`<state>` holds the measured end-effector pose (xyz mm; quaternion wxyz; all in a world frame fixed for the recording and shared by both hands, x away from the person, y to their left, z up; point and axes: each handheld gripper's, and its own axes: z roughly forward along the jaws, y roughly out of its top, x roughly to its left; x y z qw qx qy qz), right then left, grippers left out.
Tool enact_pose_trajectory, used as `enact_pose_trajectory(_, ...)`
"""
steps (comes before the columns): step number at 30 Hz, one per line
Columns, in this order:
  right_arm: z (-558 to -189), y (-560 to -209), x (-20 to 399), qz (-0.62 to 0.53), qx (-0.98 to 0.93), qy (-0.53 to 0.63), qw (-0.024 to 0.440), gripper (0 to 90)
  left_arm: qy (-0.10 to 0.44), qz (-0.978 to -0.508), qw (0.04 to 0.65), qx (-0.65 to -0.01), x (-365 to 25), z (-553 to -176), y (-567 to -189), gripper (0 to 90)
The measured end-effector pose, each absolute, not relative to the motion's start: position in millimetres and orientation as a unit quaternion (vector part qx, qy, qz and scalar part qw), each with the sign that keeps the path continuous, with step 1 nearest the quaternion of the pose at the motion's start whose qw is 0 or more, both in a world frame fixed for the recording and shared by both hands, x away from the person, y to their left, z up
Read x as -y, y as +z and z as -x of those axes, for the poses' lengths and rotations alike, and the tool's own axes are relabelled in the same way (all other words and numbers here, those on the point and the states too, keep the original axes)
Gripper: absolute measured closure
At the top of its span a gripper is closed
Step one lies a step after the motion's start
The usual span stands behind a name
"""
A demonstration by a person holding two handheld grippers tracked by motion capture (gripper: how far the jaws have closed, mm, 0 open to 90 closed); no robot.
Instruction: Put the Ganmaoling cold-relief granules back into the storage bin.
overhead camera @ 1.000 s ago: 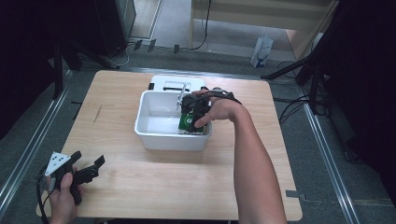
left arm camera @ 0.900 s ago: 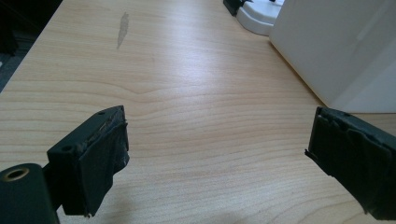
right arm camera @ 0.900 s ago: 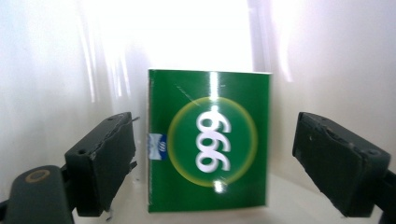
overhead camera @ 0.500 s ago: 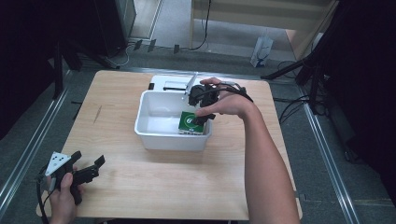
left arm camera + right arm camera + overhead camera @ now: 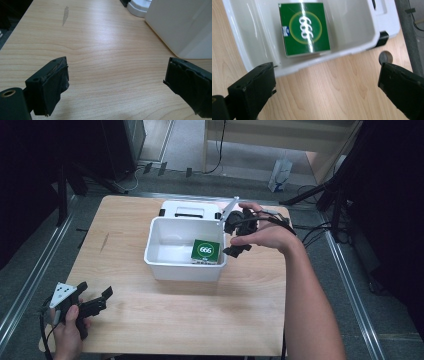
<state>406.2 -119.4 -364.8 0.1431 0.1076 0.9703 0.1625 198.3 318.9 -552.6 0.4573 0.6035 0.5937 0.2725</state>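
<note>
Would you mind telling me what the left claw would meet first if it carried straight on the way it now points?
Probably bare table: the open left claw looks along empty wood. The white bin's wall lies off to one side, so it might be passed; depth is hard to judge.

Bare wooden table (image 5: 175, 320) along near edge & left side; white bin (image 5: 165, 265) w/ green box (image 5: 206, 251) blocks centre.

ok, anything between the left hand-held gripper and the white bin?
Nothing: bare wooden tabletop between the left hand-held gripper and white bin, per the left gripper view.
</note>
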Motion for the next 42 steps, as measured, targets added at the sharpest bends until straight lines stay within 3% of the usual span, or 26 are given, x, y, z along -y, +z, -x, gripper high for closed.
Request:
enact_pose_trajectory(18,-382,-402,199,-0.282,-0.920,0.225,0.150,0.0,0.274,-0.606,0.453,-0.594,-318,-199,-552,5.6)
enact_pose_trajectory(42,-312,-506,274,-0.466,-0.782,0.348,0.225,0.0,0.285,-0.593,0.451,-0.603,-318,-197,-552,5.6)
